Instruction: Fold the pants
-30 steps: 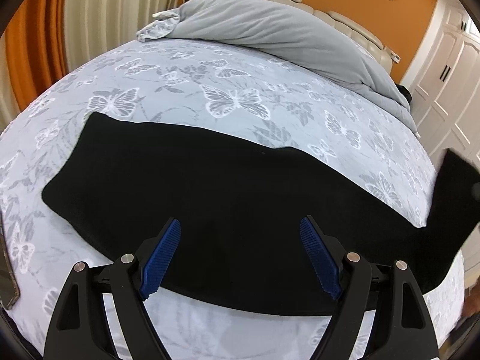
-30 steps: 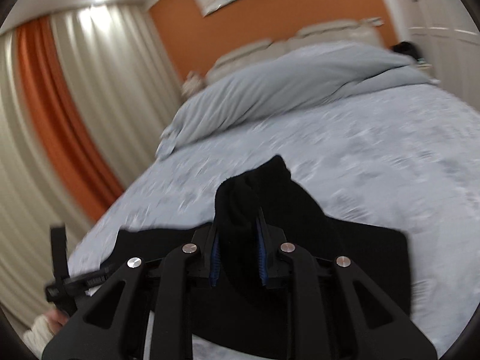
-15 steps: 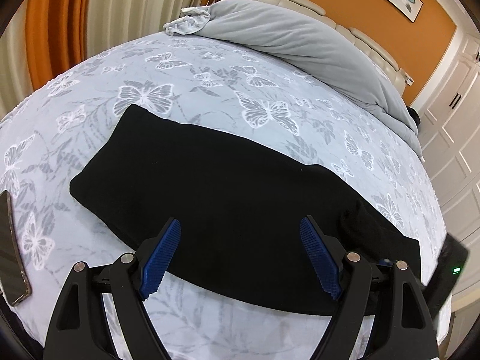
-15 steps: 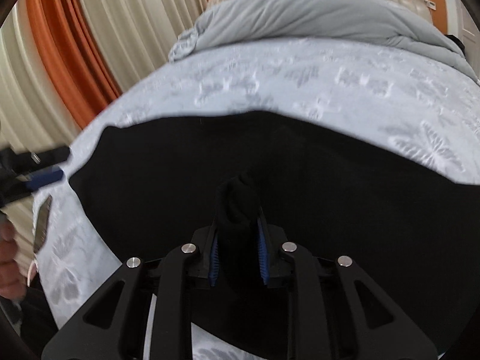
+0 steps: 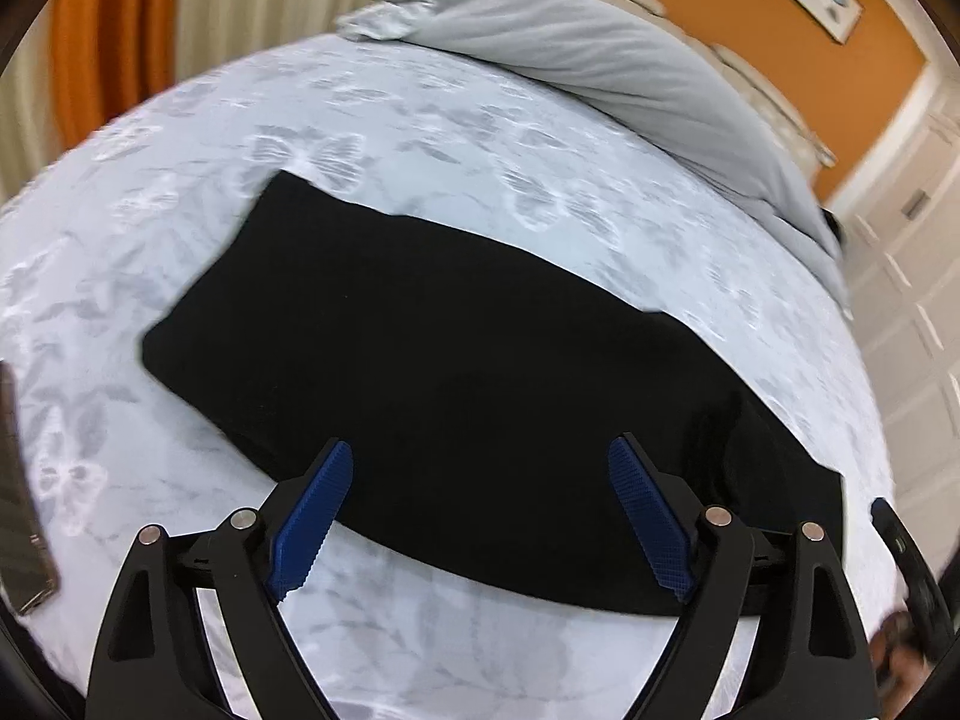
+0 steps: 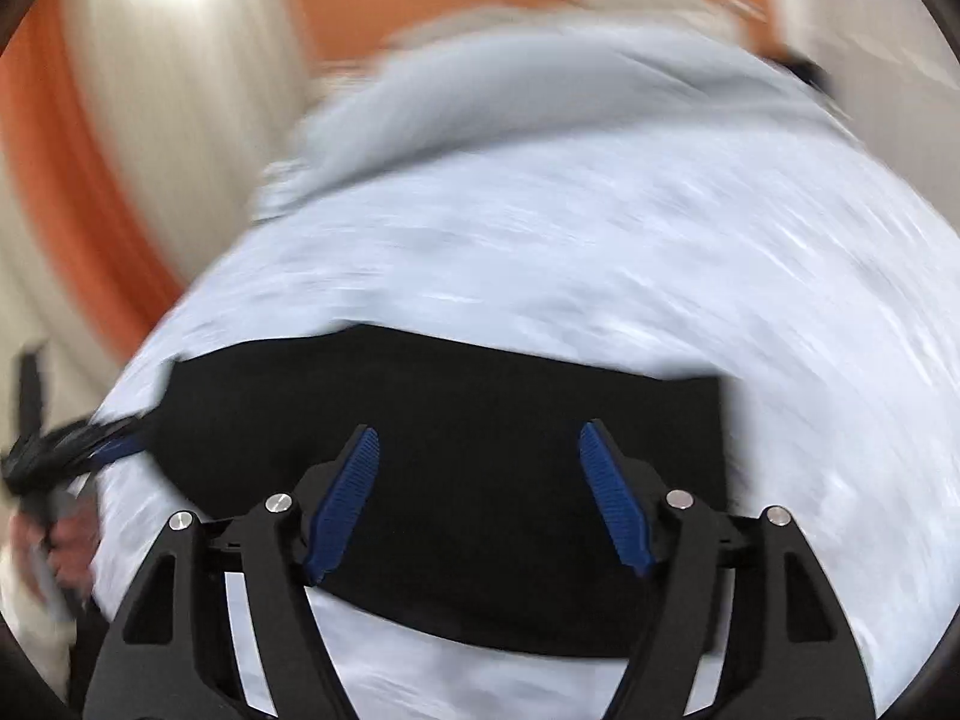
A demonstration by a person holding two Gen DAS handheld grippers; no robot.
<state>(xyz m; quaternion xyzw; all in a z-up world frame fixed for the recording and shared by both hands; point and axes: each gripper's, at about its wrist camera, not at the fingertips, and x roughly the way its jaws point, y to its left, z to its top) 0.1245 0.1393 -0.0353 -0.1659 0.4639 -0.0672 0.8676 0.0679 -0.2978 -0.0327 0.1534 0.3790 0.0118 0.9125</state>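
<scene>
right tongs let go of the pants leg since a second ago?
Yes. The right tongs are opening, nothing between the pads; the pants lie flat on the bed.

Black pants [image 5: 480, 372] lie flat across middle of frame on bedsheet [image 5: 420, 120], low, no barrier. Bare sheet above pants, upper centre, gives open passage. Grey duvet [image 5: 600, 66] heaped along upper right blocks far side. Phone [image 5: 18, 492] lies at left edge on sheet. Strip of sheet below pants, bottom centre, free. Other gripper [image 5: 900, 546] and hand crowd lower right corner.
</scene>
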